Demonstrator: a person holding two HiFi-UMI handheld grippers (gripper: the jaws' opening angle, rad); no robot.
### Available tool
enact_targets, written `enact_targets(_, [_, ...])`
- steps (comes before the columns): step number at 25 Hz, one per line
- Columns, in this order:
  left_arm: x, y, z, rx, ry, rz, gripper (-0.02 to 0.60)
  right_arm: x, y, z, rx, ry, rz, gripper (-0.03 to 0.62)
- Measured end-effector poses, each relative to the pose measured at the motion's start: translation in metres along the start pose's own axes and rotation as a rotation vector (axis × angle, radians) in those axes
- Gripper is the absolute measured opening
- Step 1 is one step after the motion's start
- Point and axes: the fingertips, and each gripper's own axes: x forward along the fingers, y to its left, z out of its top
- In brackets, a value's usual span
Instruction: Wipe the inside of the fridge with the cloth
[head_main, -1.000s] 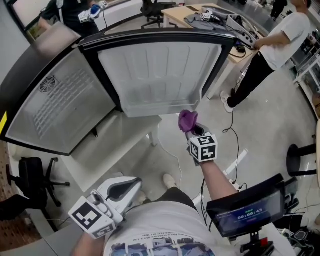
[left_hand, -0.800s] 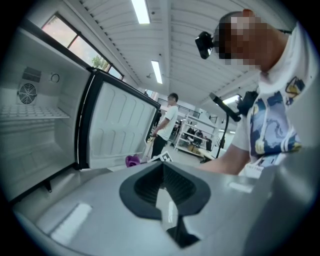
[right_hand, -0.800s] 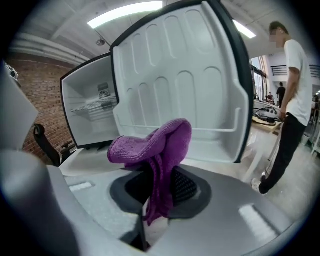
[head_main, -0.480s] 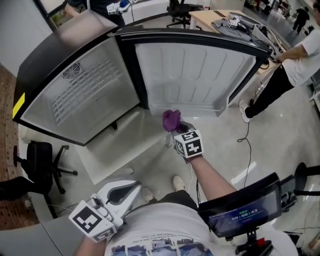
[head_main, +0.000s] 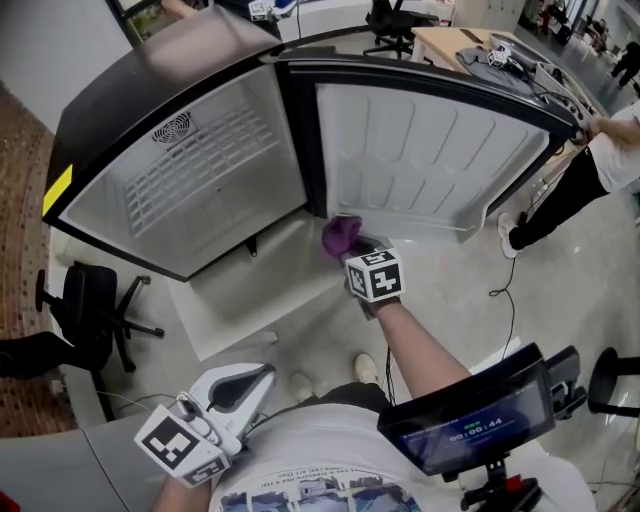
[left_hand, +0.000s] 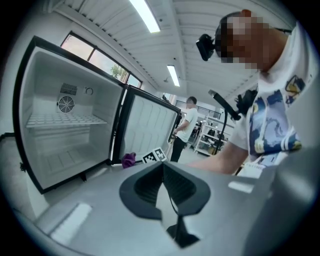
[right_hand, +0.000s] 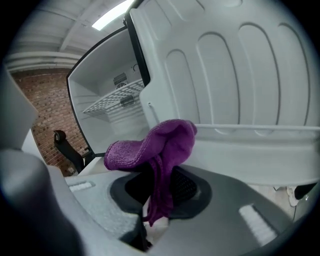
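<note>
Head view: you are standing before the fridge (head_main: 190, 190), and its door (head_main: 430, 150) is hanging wide open toward 1 o'clock. Your right gripper (head_main: 352, 248) is reaching out at 12 o'clock, clamping the purple cloth (head_main: 340, 234). The cloth is sitting by the door's lower inner corner on the hinge side. Whether it is touching the liner cannot be told from here. Your left gripper (head_main: 262, 375) is hanging low at 7 o'clock, near your body and well apart from the fridge. A black office chair (head_main: 85, 310) is standing at 9 o'clock.

Left gripper view: the jaws are lying pressed together with nothing between them. The open fridge is showing at 9 o'clock with its wire shelf (left_hand: 65, 120), and the cloth is showing small near the door's foot.

Right gripper view: the jaws are pinching the cloth by its lower folds, and its bunched top is flopping toward 10 o'clock. The door's ribbed inner panel is filling 1 o'clock, and its rail (right_hand: 250, 129) is running just behind the cloth.
</note>
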Motion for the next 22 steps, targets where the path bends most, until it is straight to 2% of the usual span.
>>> enact_targets(10, [0.023, -0.009, 0.006, 0.020, 0.020, -0.041, 0.005, -0.019, -0.036, -0.008, 0.168, -0.034, -0.007, 0.066])
enact_targets(22, [0.064, -0.032, 0.012, 0.049, 0.049, -0.134, 0.005, -0.064, -0.096, -0.024, 0.295, -0.074, -0.069, 0.066])
